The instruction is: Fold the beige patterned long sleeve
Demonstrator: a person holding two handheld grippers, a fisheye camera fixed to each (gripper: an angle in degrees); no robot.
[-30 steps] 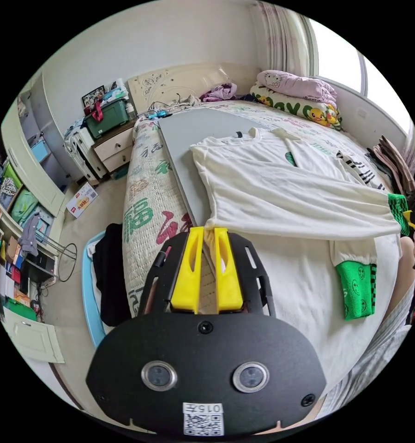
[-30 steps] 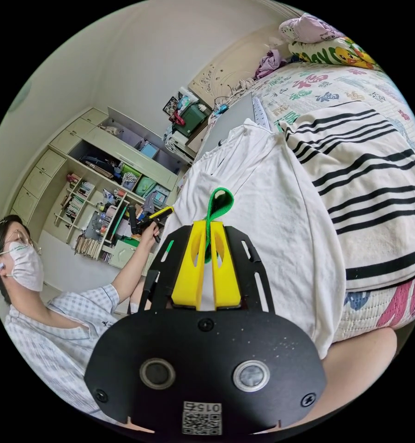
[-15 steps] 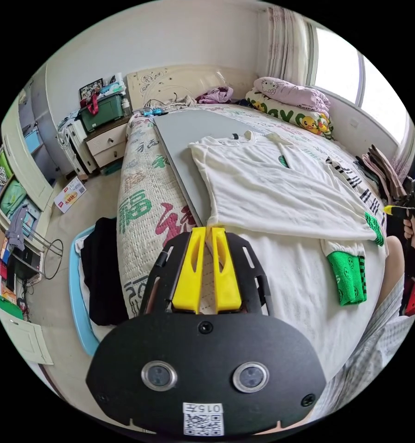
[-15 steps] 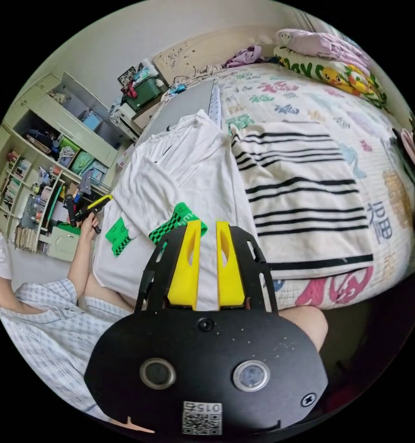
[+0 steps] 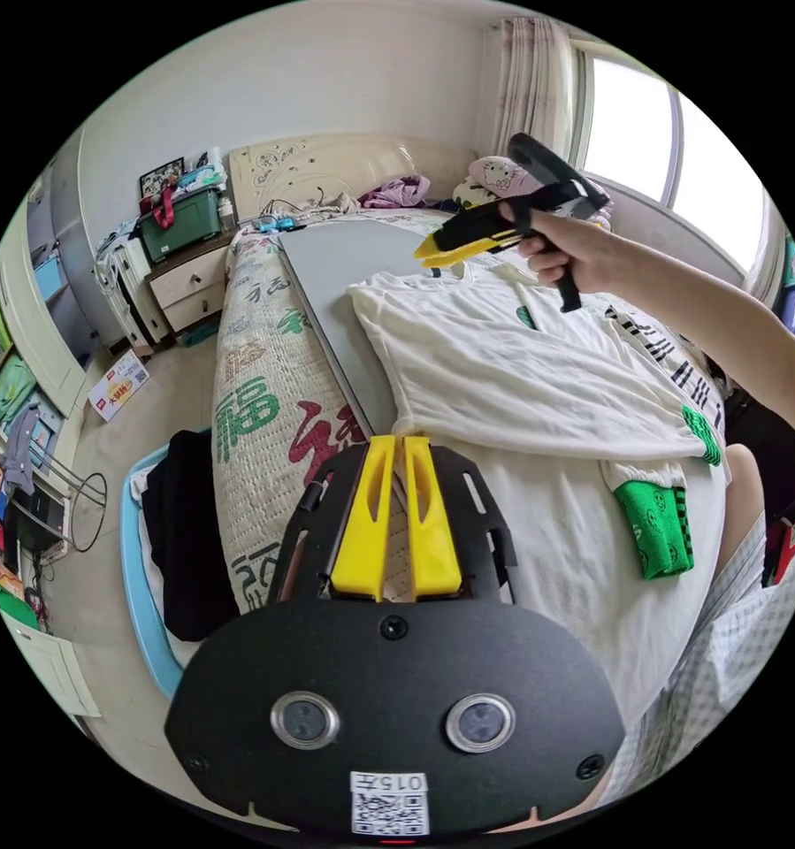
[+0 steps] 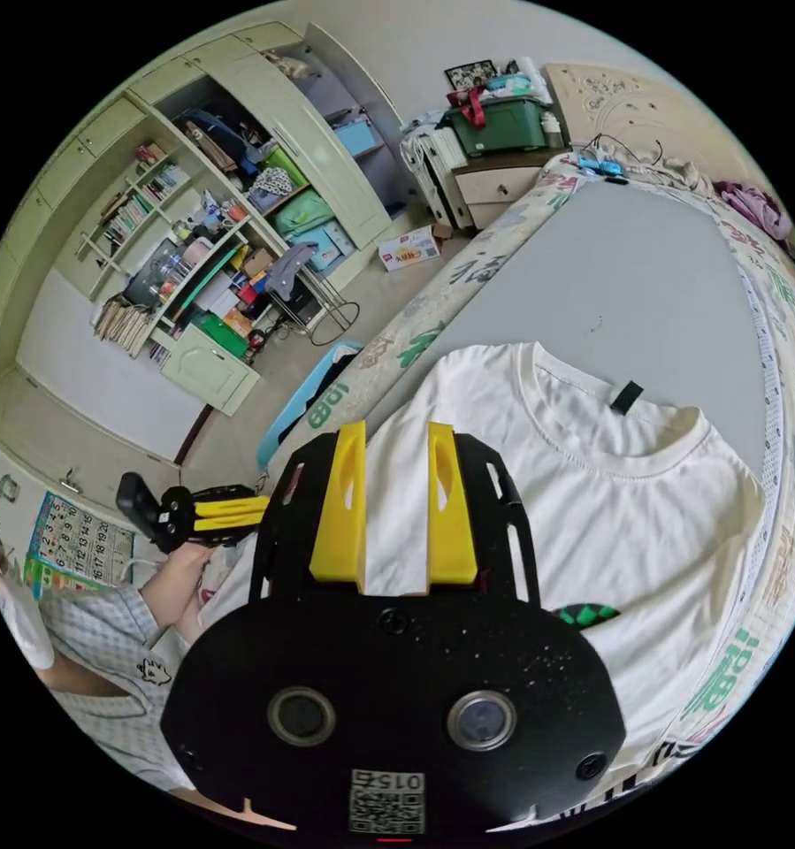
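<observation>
Cream long-sleeved top with green smiley-print cuffs (image 5: 538, 389): lay flat on a grey board (image 5: 344, 265) atop the bed, both sleeves folded across its body. Left gripper (image 5: 395, 439): jaws nearly closed at the top's hem edge beside the board; whether they pinched cloth could not be told. Right gripper (image 6: 395, 429): jaws parted, empty, above the collar. Quilt (image 5: 264, 416) beneath the board bore large coloured characters.

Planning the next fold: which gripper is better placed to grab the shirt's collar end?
Right, probably. The right gripper hovers open over the long sleeve near its neckline. The left gripper sits at the hem end, jaws nearly together.
</observation>
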